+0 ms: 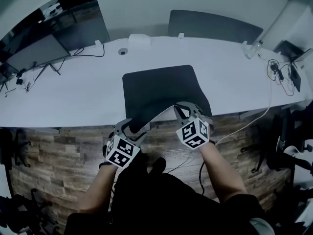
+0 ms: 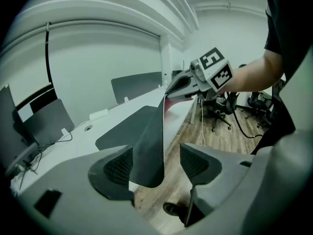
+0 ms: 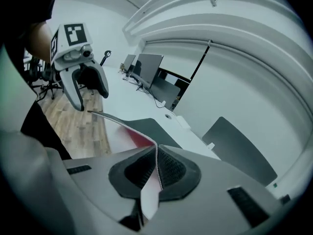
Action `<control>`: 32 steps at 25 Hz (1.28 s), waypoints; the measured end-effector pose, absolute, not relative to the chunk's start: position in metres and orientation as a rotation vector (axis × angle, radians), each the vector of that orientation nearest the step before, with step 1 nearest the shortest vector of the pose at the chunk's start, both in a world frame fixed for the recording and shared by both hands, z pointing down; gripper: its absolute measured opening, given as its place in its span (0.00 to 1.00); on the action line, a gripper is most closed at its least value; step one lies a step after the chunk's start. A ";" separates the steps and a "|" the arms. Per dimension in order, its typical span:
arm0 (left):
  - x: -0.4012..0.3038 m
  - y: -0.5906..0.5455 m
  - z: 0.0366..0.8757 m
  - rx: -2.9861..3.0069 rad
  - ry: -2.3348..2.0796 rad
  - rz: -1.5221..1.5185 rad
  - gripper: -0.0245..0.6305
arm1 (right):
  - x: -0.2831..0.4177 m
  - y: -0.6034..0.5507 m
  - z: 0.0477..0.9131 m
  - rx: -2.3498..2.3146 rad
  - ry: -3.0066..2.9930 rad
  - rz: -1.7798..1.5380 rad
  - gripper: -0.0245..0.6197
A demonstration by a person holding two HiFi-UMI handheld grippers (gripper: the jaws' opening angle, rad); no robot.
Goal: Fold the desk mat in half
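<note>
Desk mat lies mostly flat on the desk, and its near edge is raised, running jaw to jaw along the desk front. Its long axis is unclear. Right gripper is clenched on the near right corner. Left gripper is released, with the near left corner loose between its jaws, against one pad.

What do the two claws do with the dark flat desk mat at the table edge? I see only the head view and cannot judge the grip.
Observer: In the right gripper view, the right claw is shut on one corner of the dark flat desk mat.
Operator: And the left claw?
Observer: The left claw is open. The other corner stands inside it, not pressed.
Operator: Is the underside also dark?
Observer: No, the lifted underside shows red.
</note>
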State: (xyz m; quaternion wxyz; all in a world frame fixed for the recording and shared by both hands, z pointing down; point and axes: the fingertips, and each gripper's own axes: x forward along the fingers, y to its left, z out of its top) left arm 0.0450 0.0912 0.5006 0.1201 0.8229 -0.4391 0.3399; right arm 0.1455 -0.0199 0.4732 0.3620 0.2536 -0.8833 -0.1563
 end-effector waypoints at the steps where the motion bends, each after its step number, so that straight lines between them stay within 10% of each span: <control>1: 0.042 0.090 0.504 2.401 -1.278 1.021 0.47 | 0.143 -0.020 0.470 0.656 -2.283 -0.388 0.06; 13: 0.002 0.051 0.514 2.386 -1.297 1.120 0.47 | 0.133 -0.043 0.453 0.720 -2.308 -0.258 0.06; 21: -0.030 0.019 0.492 2.461 -1.353 1.098 0.09 | 0.123 -0.050 0.462 0.749 -2.253 -0.246 0.07; 32: -0.076 -0.001 0.506 2.474 -1.253 1.018 0.07 | 0.140 -0.051 0.497 0.724 -2.021 -0.352 0.20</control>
